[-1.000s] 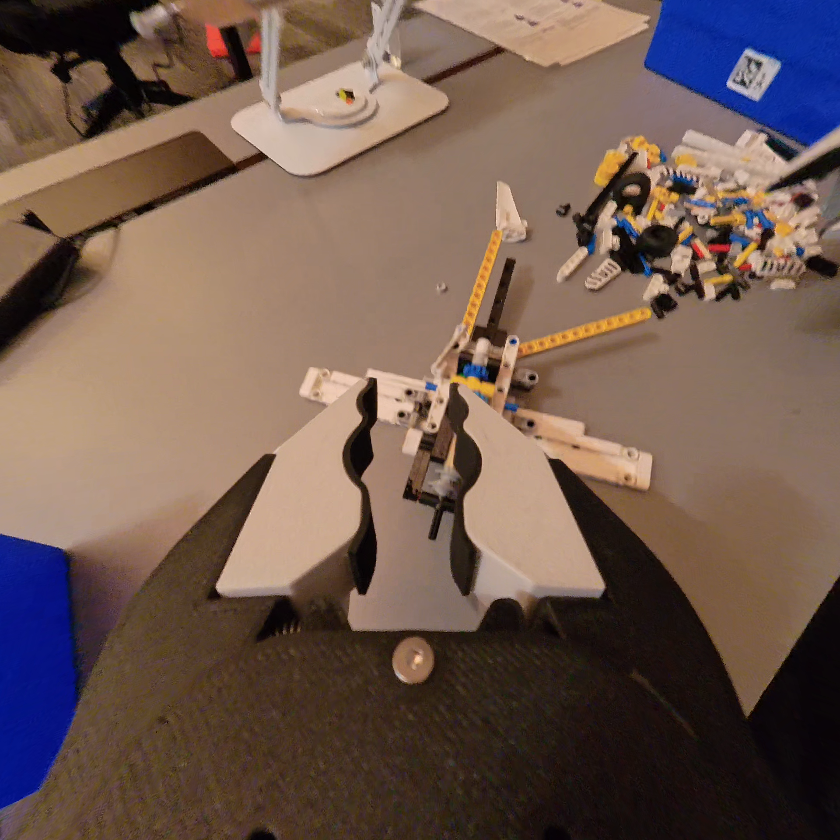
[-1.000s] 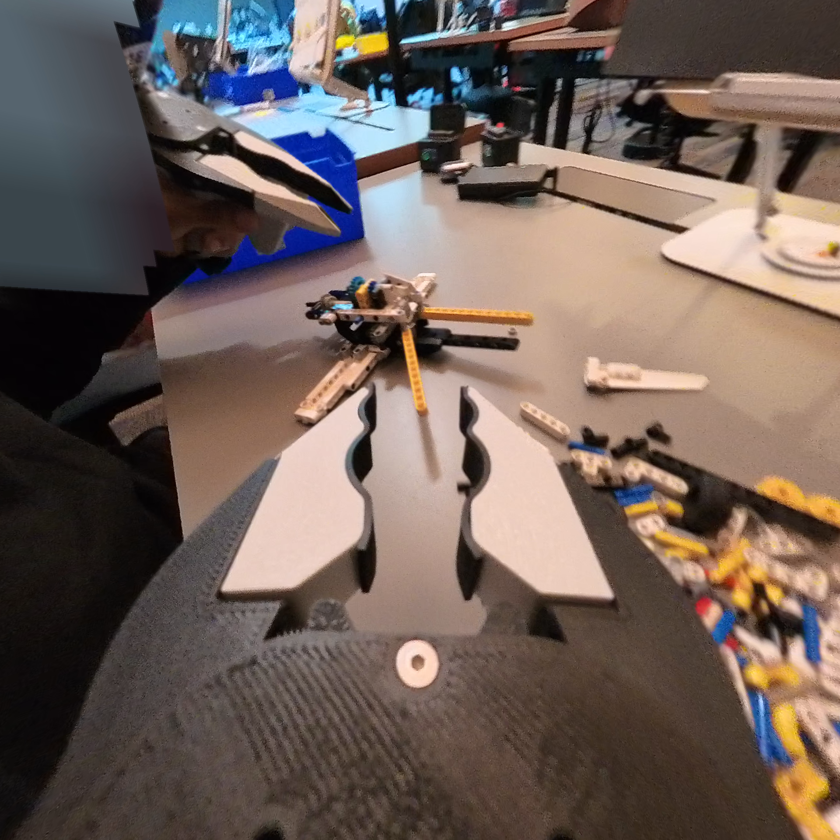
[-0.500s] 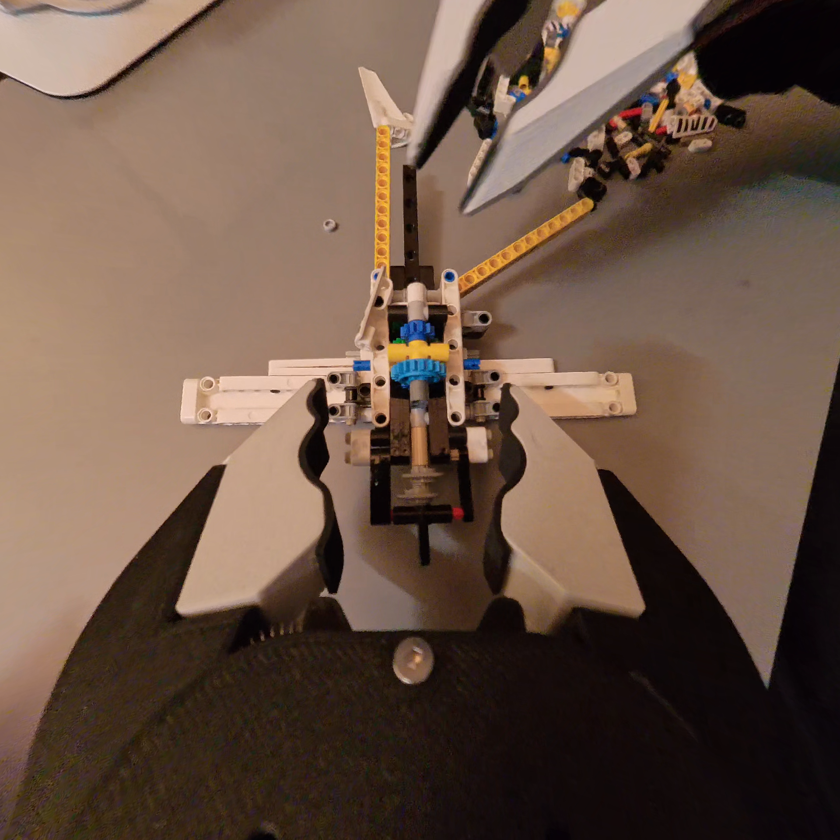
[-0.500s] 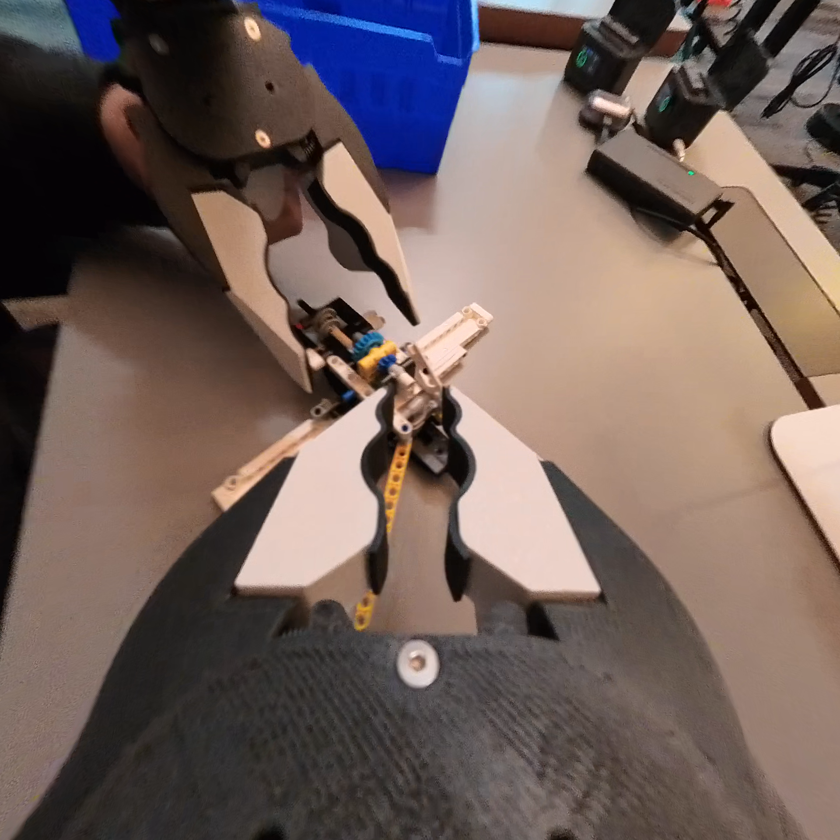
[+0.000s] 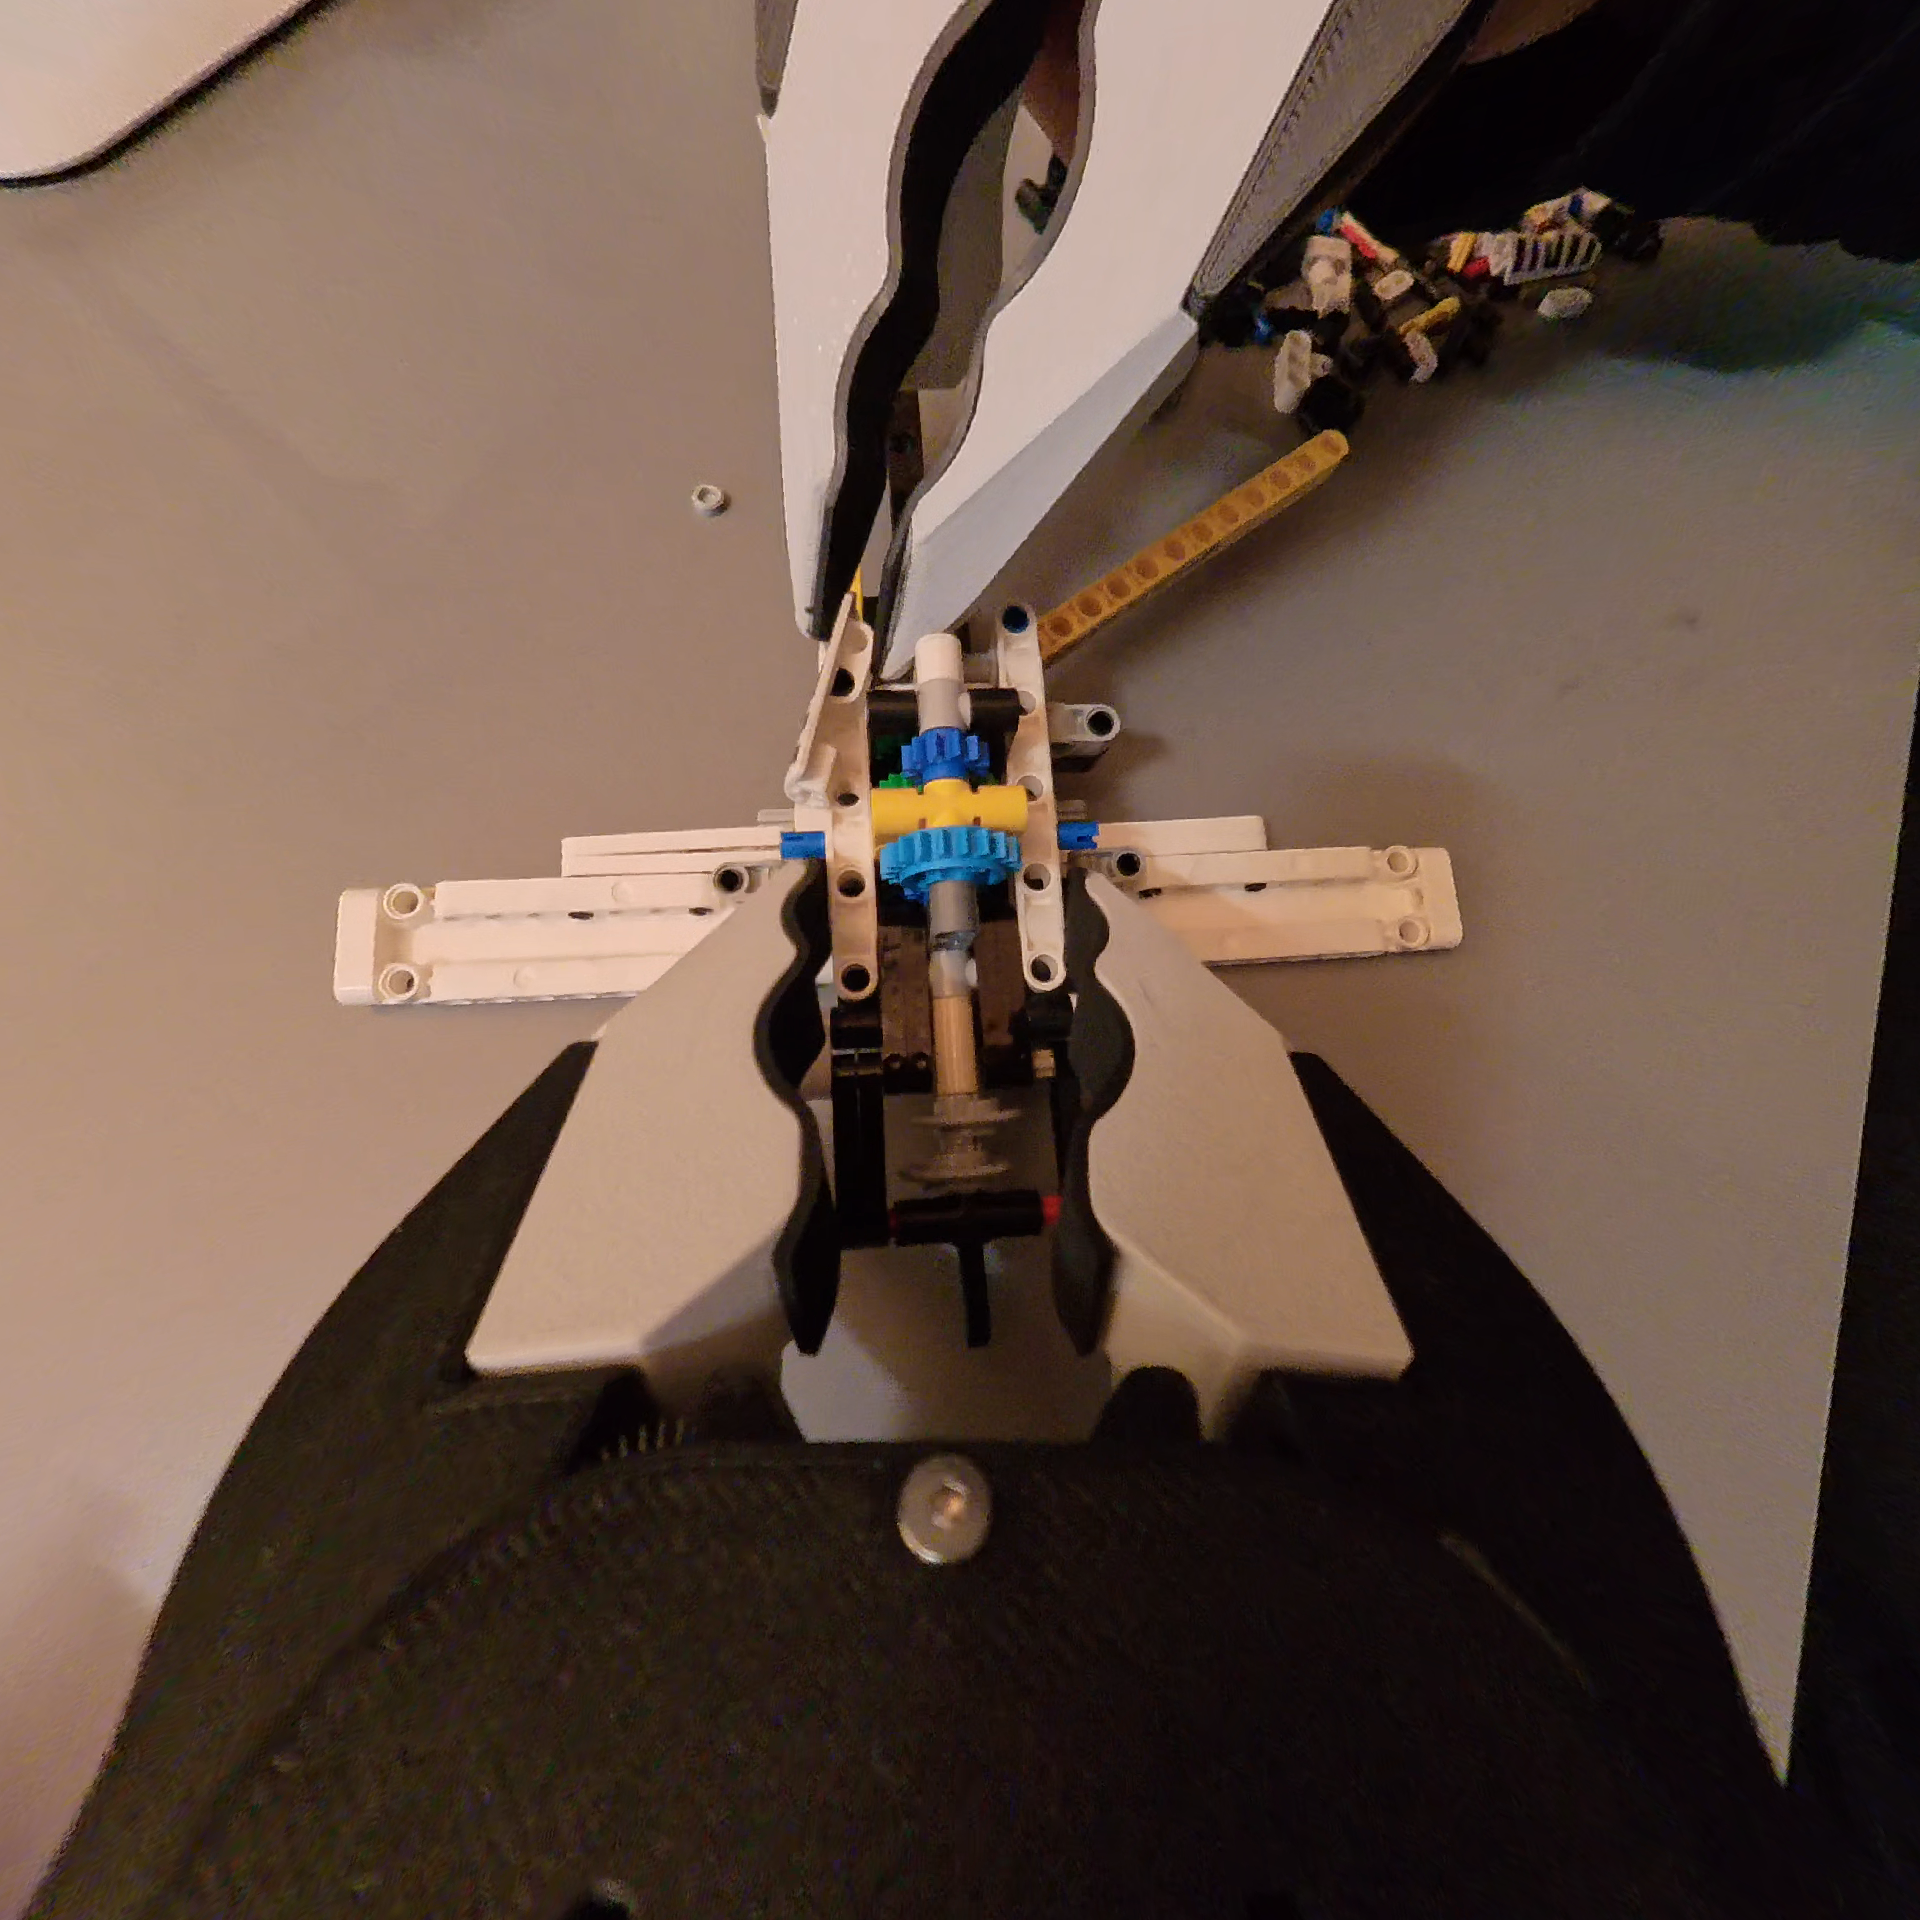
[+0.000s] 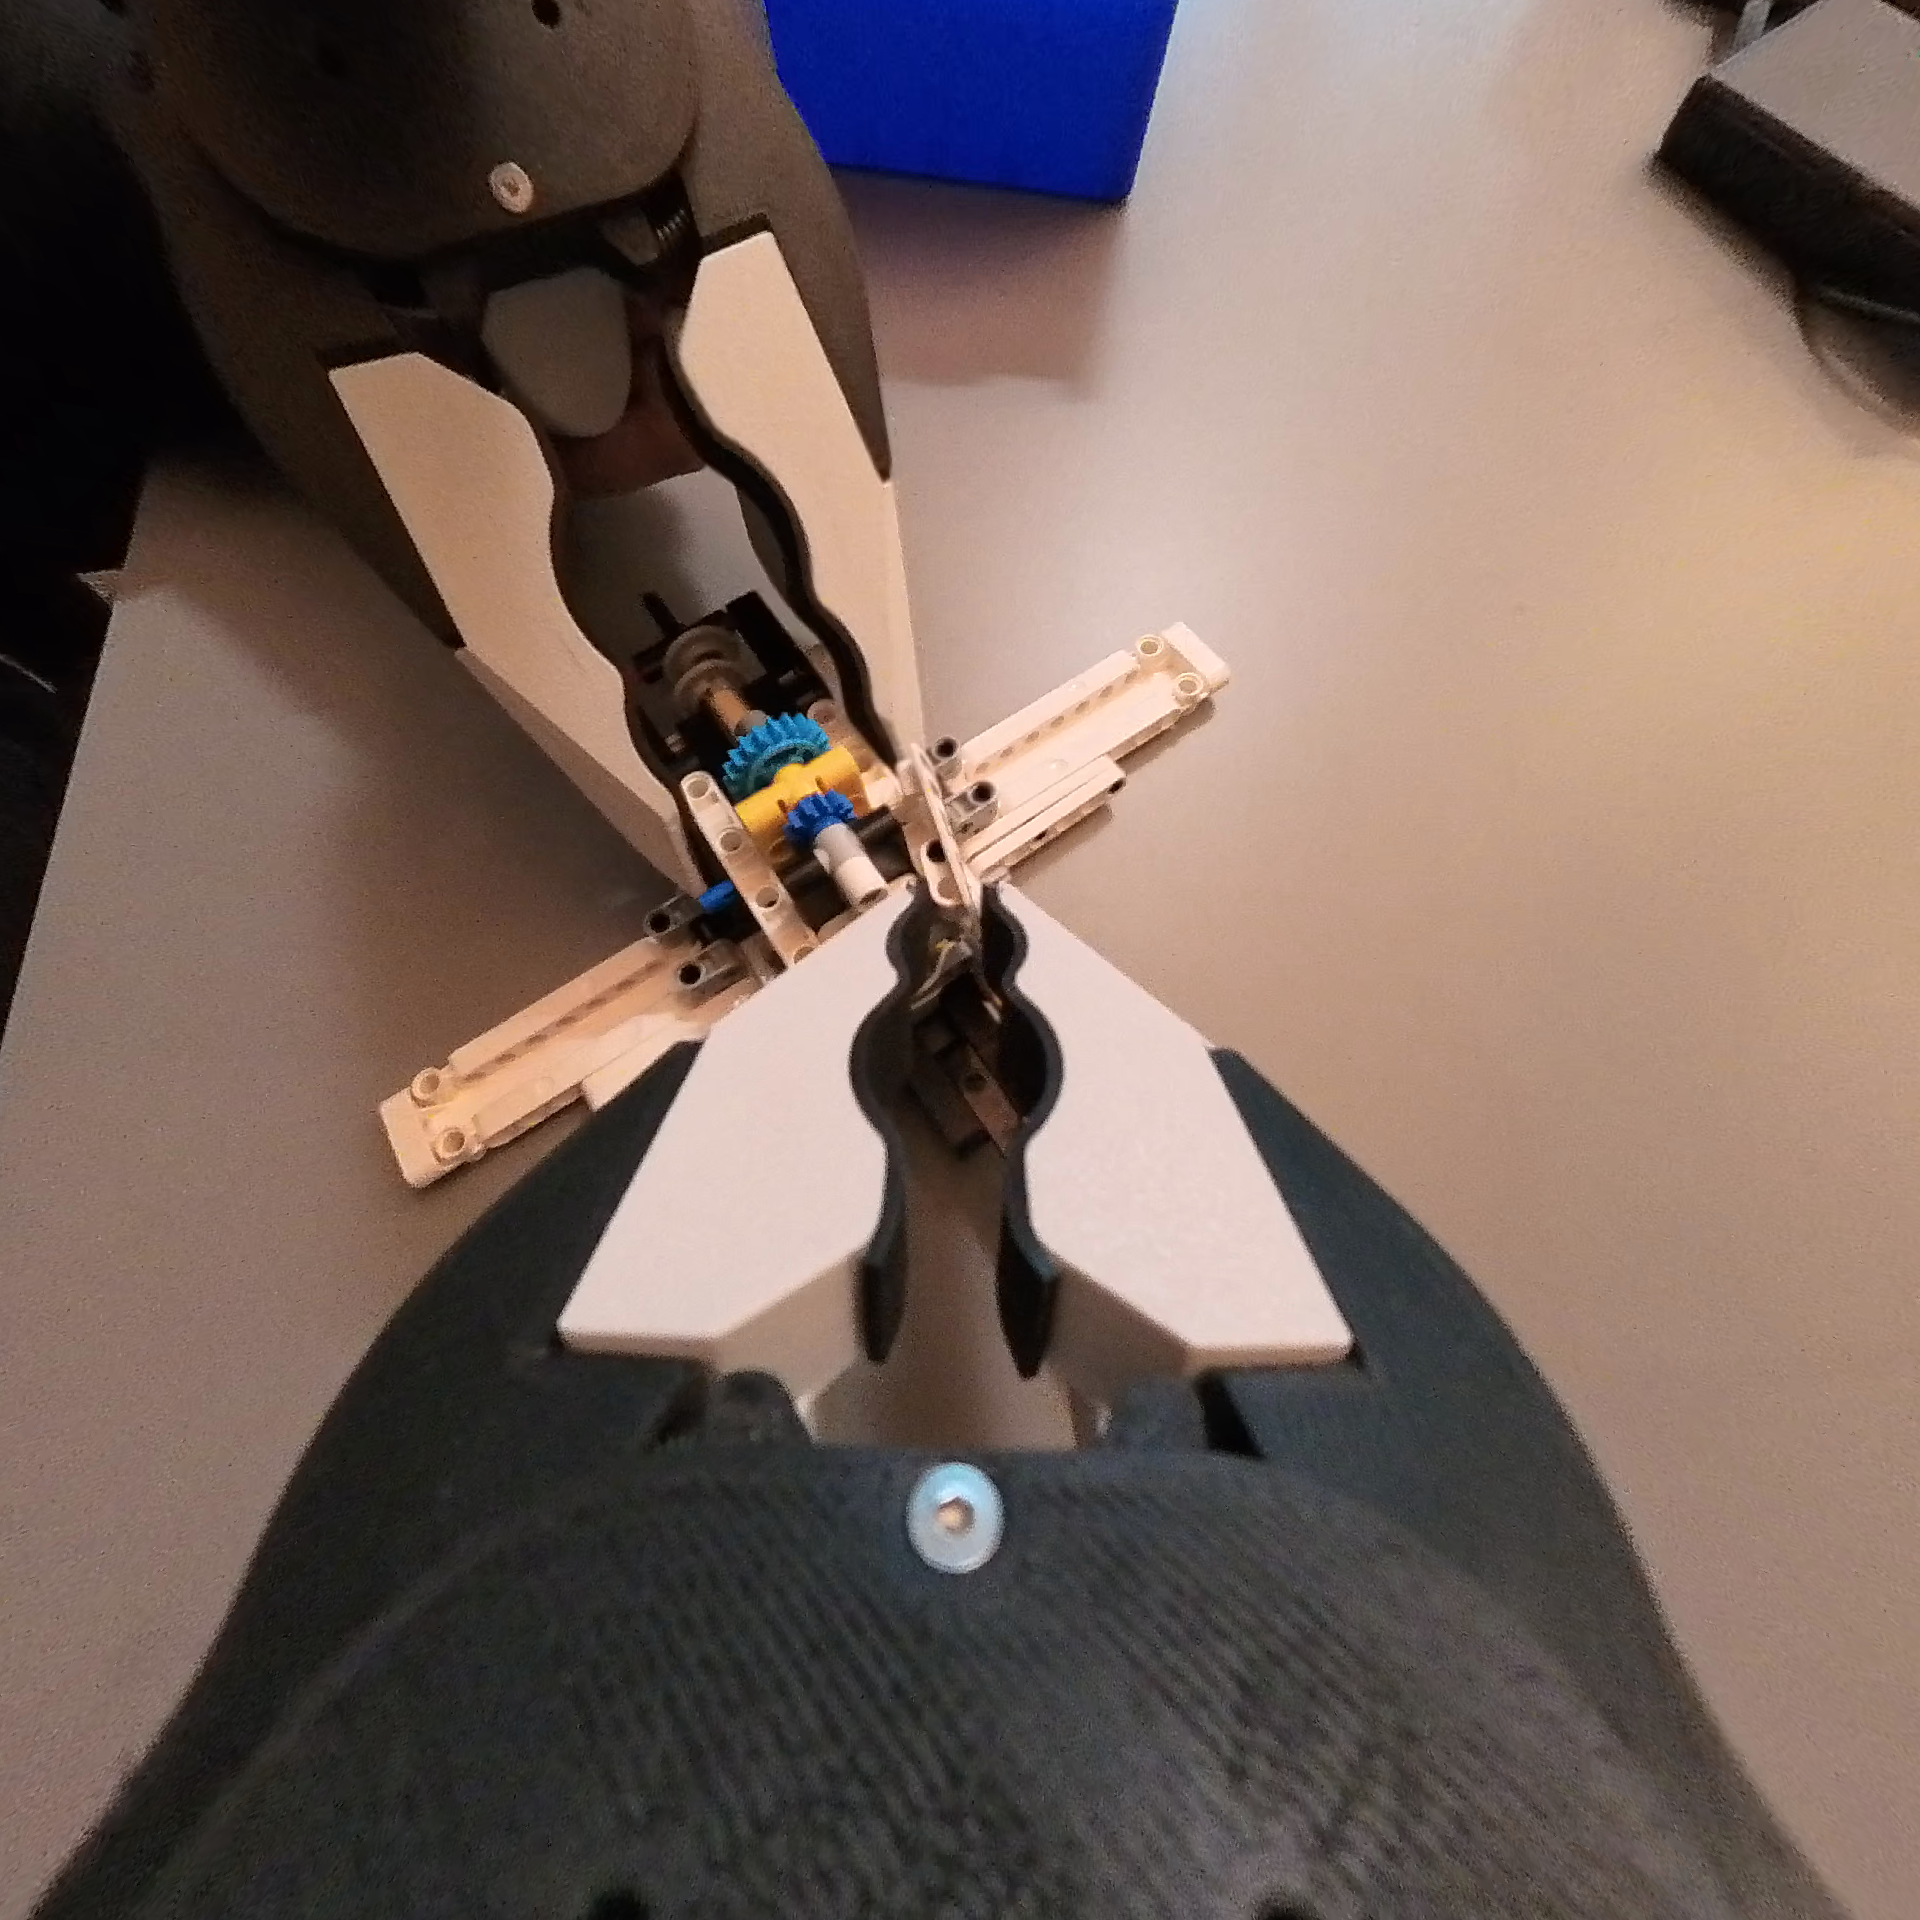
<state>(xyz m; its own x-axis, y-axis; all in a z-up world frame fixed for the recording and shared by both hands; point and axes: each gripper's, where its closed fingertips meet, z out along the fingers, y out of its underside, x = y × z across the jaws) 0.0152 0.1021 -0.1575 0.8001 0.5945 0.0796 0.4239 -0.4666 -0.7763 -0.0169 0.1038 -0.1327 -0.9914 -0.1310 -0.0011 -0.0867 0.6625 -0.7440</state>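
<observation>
Left gripper (image 5: 945, 914) is closed on the toy-brick model (image 5: 940, 821) lying on the grey table (image 5: 364, 675); its pads press both sides of the model's black rear frame w/ the white side beams just ahead of the tips; seen from the right wrist view, the same gripper (image 6: 790, 790) straddles the gear section from the far side. Right gripper (image 6: 951, 914) comes in from the opp. end, jaws nearly together, pinching a thin white angled beam (image 6: 940, 831) at the model's front-left corner; in the left wrist view its fingertips (image 5: 821, 592) sit right on top of that beam.

Model centre: blue gears (image 5: 945, 857) & a yellow connector (image 5: 945, 805) on a grey/tan axle; long white panels (image 5: 540, 935) stick out flat to both sides; a yellow holed beam (image 5: 1195, 540) angles off toward a pile of loose bricks (image 5: 1403, 301), far right. Small grey ring (image 5: 710, 500) lies alone on the table, left of the right gripper. Blue bin (image 6: 966, 94) stands behind the left gripper; a black box (image 6: 1797, 208) at far right; a white flat base corner (image 5: 104, 73), top left.
</observation>
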